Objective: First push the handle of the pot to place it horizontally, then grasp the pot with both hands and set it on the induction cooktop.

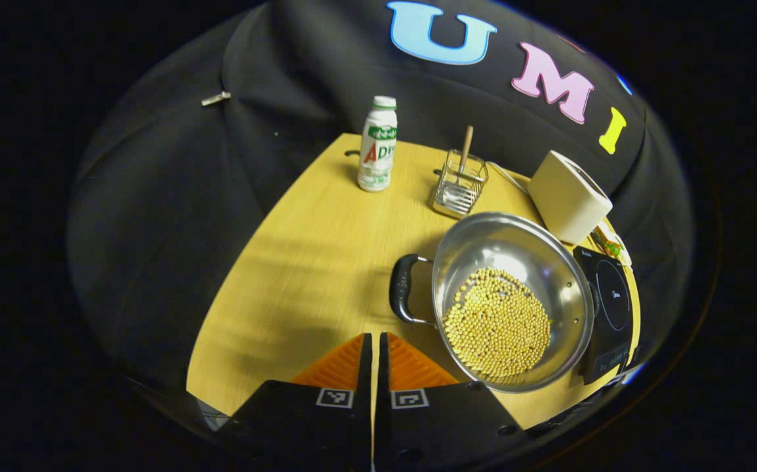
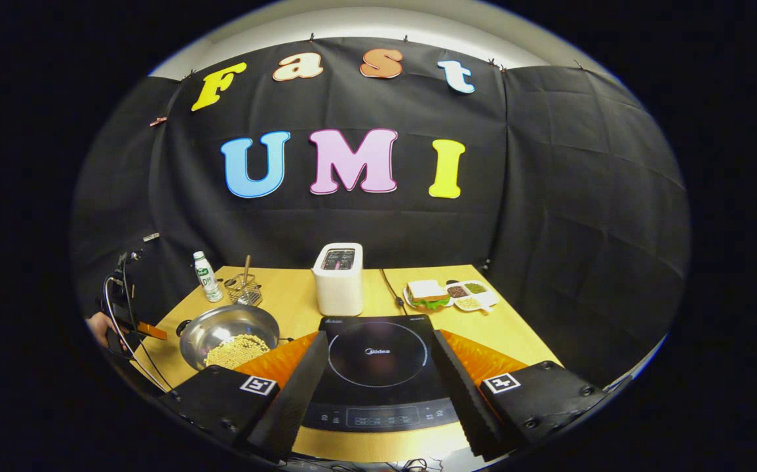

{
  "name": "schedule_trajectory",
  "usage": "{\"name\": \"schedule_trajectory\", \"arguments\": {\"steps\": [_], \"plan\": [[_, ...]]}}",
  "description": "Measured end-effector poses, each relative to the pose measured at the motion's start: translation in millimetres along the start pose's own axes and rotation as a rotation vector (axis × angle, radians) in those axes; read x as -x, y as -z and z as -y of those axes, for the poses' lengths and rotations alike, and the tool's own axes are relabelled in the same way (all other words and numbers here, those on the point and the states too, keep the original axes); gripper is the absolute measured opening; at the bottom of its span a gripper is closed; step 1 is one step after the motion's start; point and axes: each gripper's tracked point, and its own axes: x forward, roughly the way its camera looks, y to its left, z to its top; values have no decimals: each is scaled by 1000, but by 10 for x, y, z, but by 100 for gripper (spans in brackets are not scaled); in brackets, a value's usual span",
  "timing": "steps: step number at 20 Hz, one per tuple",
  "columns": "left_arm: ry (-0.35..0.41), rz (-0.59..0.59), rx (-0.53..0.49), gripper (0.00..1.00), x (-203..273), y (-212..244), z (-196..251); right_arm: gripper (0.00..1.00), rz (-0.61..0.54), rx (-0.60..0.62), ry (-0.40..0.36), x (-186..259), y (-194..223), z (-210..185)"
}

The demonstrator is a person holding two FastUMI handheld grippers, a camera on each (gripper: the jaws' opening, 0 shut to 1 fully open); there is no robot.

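Observation:
A steel pot (image 1: 516, 262) holding soybeans (image 1: 497, 324) stands on the wooden table (image 1: 312, 262). One black handle (image 1: 401, 288) points toward the left side of the left gripper view. My left gripper (image 1: 373, 337) is shut and empty, low in front of the pot, just short of that handle. The black induction cooktop (image 1: 611, 305) lies right beside the pot. In the right gripper view my right gripper (image 2: 378, 357) is open, its orange fingers either side of the cooktop (image 2: 378, 357). The pot (image 2: 227, 331) sits left of it, with the left gripper (image 2: 149, 330) beyond.
A white toaster (image 2: 339, 278) stands behind the cooktop, its cord running back. A drink bottle (image 1: 378, 144) and a wire basket (image 1: 460, 187) with a wooden utensil stand at the far side. A sandwich plate (image 2: 427, 294) and a dish tray (image 2: 473, 295) lie right of the toaster.

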Motion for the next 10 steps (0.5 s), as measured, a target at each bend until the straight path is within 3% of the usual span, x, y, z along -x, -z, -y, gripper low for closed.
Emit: {"name": "schedule_trajectory", "arguments": {"steps": [1,2,4,7,8,10], "plan": [[-3,36,2,10,75,-72,-10,98,-10,1,-17,-59,7,-73],[3,68,1,23,160,-153,-4,98,-17,4,-34,-128,20,-150],[21,132,-18,36,288,-299,57,98,-32,5,-72,-300,34,-327],[61,204,-54,72,398,-466,212,98,-58,-33,-135,-580,70,-623],[88,234,-70,98,365,-526,302,98,-79,-45,-149,-678,100,-717],[121,273,-98,96,433,-574,410,98,-134,-66,-175,-848,215,-919]]}}
